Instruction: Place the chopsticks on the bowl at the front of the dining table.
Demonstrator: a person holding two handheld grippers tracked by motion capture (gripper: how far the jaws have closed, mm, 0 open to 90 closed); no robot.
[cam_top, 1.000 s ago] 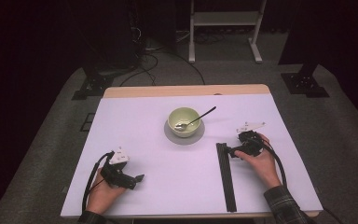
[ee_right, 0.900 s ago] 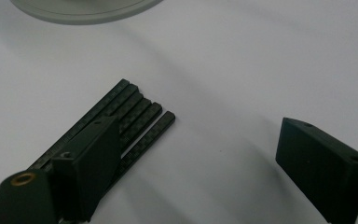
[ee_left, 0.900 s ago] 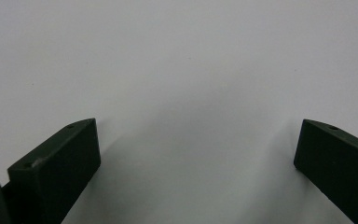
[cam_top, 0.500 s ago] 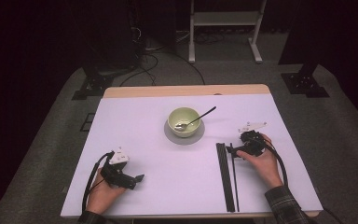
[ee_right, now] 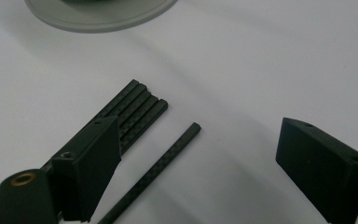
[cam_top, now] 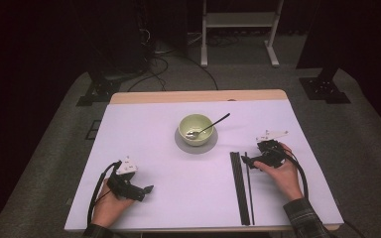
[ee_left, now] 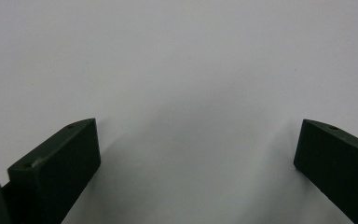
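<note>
- Black, thin and square-edged with a woven carbon-fibre kind of texture: that's the single loose chopstick [ee_right: 161, 163], lying flat on the pale lilac table cover [cam_top: 154, 148], between the spread jaws of the right gripper [ee_right: 200, 163] and touching neither one.
- Right gripper in the high view [cam_top: 250, 161] sits at the far end of that stick, the person's right hand [cam_top: 283, 173] wrapped around it, jaws wide apart and holding nothing.
- Just beside the loose one is a tight bundle of matching black chopsticks [ee_right: 137, 109], packed side by side with their ends nearly flush; the left-hand jaw in the right gripper view overlaps part of it.
- From above, bundle [cam_top: 240, 191] and loose stick [cam_top: 249, 191] run nearly parallel toward the near table edge with a narrow gap between them.
- Left gripper [cam_top: 146, 191] is well away at the near left corner in the left hand [cam_top: 110, 206]. Its jaws are apart too [ee_left: 198, 163], over bare cover.
- Farther back, mid-table, a pale green bowl [cam_top: 195, 129] sits on a round grey saucer [cam_top: 181, 144] with a dark-handled spoon [cam_top: 211, 126] leaning out to the right.
</note>
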